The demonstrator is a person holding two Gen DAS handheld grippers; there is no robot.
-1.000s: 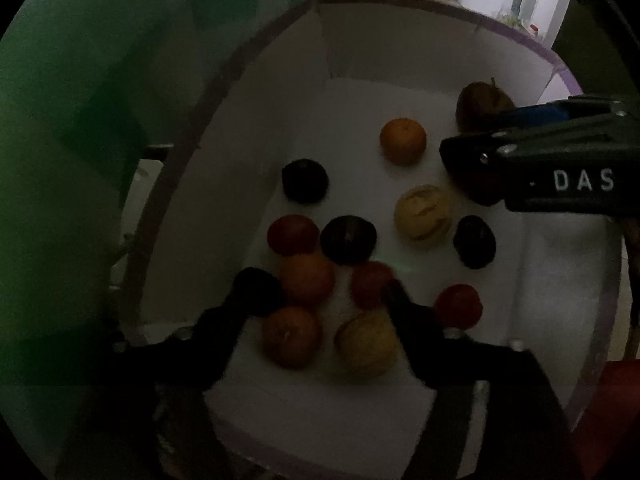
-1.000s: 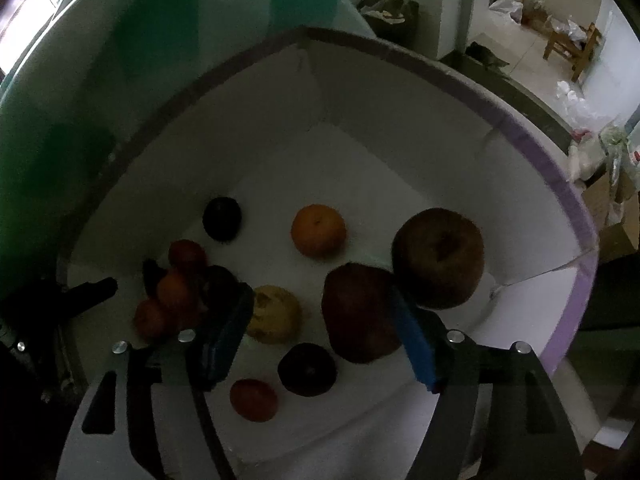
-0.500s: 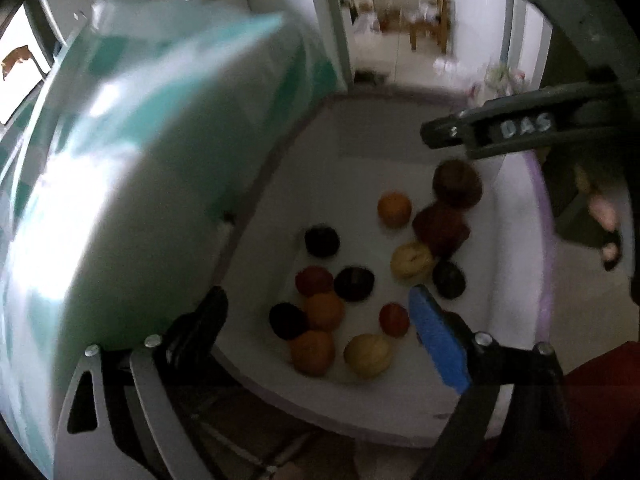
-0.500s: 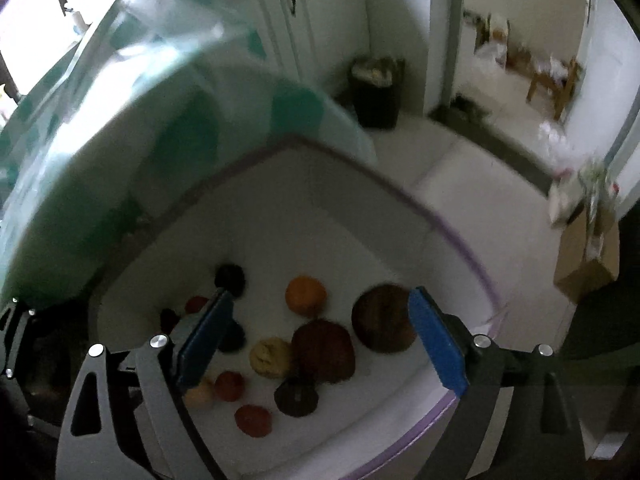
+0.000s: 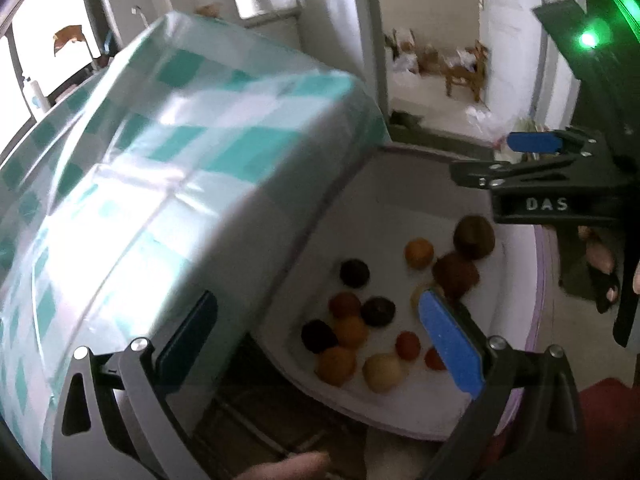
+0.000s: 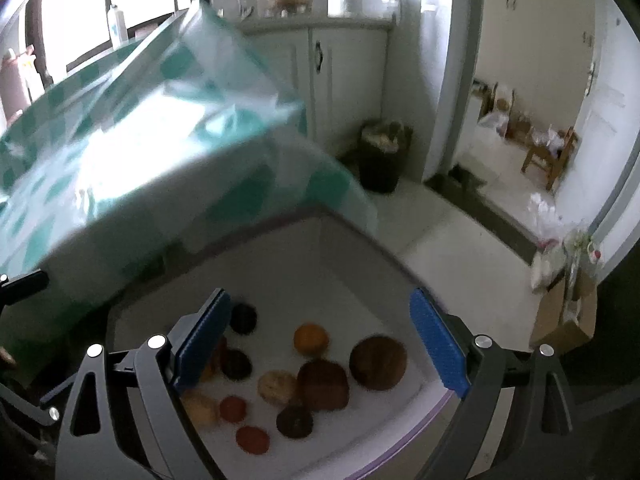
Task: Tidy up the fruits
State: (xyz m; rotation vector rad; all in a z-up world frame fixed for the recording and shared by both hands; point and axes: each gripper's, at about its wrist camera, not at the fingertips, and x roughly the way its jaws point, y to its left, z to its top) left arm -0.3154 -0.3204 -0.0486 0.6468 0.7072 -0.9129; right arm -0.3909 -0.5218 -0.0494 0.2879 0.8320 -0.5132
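Both tongs, left tongs (image 5: 316,336) opening and right tongs (image 6: 320,340) wide, grip nothing above the white box (image 6: 360,264); its crowded fruits (image 6: 320,384) could roll when nudged.

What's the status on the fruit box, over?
Left tongs opening, empty; right tongs open, empty. Fruits loose in white box. Checked tablecloth overhangs box's edge.

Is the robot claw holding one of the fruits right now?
No, the right gripper is open with nothing between its blue pads, and the fruits lie below in the white box.
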